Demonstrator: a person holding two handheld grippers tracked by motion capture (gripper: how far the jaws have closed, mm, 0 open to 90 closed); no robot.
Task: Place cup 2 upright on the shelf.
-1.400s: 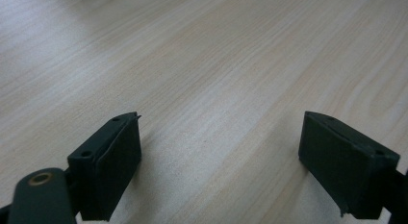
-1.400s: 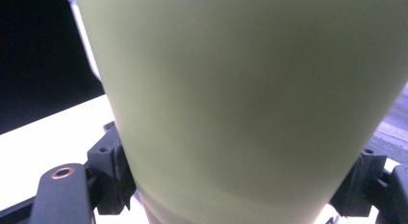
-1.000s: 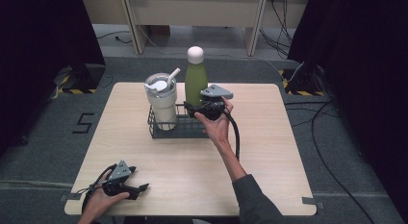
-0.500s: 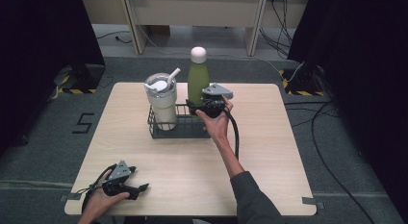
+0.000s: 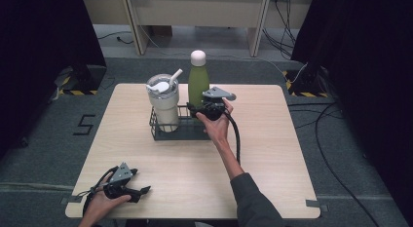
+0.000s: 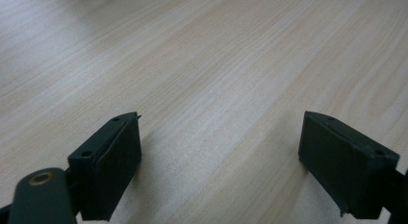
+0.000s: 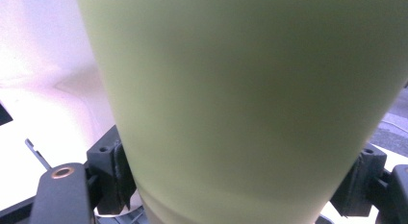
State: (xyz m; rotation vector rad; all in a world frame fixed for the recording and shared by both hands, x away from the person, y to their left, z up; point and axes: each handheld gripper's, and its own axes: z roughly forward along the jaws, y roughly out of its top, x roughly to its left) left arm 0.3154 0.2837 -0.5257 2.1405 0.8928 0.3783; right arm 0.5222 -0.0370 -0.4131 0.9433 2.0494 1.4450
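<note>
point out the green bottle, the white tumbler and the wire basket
green bottle (image 5: 198, 83), high view, middle of its green body
white tumbler (image 5: 164, 110), high view, its cream side wall
wire basket (image 5: 155, 130), high view, its dark left front rim

The right gripper (image 5: 200, 108) is clamped on the green bottle (image 5: 197, 86), a jaw pressed to each side, its forearm stretched out toward it. Well apart from the bottle, the left gripper (image 5: 139, 194) rests low in its hand, jaws spread wide.
</note>
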